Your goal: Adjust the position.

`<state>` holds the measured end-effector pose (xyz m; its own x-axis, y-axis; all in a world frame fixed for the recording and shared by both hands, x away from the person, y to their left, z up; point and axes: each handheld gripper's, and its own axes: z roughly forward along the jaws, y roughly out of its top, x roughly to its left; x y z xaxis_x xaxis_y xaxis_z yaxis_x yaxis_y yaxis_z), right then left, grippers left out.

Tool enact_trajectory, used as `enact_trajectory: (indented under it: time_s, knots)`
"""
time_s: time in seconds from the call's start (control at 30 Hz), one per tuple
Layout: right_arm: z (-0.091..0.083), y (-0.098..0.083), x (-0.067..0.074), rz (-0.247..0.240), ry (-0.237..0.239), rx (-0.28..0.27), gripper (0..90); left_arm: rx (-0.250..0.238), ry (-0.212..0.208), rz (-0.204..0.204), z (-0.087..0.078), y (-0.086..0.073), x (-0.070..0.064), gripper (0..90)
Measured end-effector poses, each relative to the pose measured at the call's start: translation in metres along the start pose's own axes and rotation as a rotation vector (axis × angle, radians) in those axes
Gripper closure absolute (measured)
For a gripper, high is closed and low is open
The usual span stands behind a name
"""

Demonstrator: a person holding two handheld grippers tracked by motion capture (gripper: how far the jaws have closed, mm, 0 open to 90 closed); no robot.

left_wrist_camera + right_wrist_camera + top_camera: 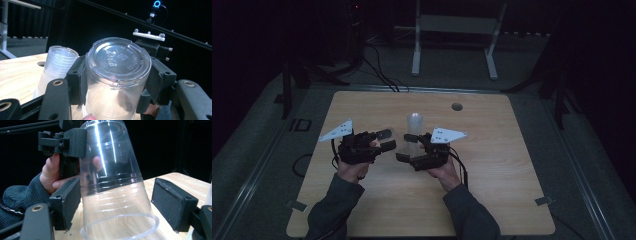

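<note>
The left gripper [72, 137] pinches a clear plastic cup [112, 182] near its closed base. The cup's long axis tilts between the two hands, above the table [492, 190], its open rim toward the right gripper [116, 203]. That gripper's jaws stand spread either side of the lower wall, one pad at it, the other apart. A stack of cups [56, 65] stands just beside.

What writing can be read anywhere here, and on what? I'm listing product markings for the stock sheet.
Clear plastic cup, base: raised moulded lettering in an arc and a small emblem, too blurred to read.
Stack of cups: no text visible.
Table: no text.
Grey plates on the left gripper and right gripper: only dots, no words.
</note>
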<state>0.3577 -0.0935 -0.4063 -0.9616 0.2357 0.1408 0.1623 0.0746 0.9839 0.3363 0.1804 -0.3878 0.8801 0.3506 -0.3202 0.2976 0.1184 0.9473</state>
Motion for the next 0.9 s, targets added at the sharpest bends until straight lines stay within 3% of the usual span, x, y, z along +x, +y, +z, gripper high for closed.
enact_trajectory:
  time_s: [0.43,0.9]
  knots:
    - [0.0070,-0.0012,0.0019,-0.020,-0.009,0.036,21.0,-0.013,-0.010,-0.015,0.0013,-0.0014,0.0007,41.7]
    - [0.0069,0.0008,0.0045,-0.058,-0.025,0.065,28.9,-0.003,-0.008,-0.017,0.0021,-0.0014,0.0011,39.4]
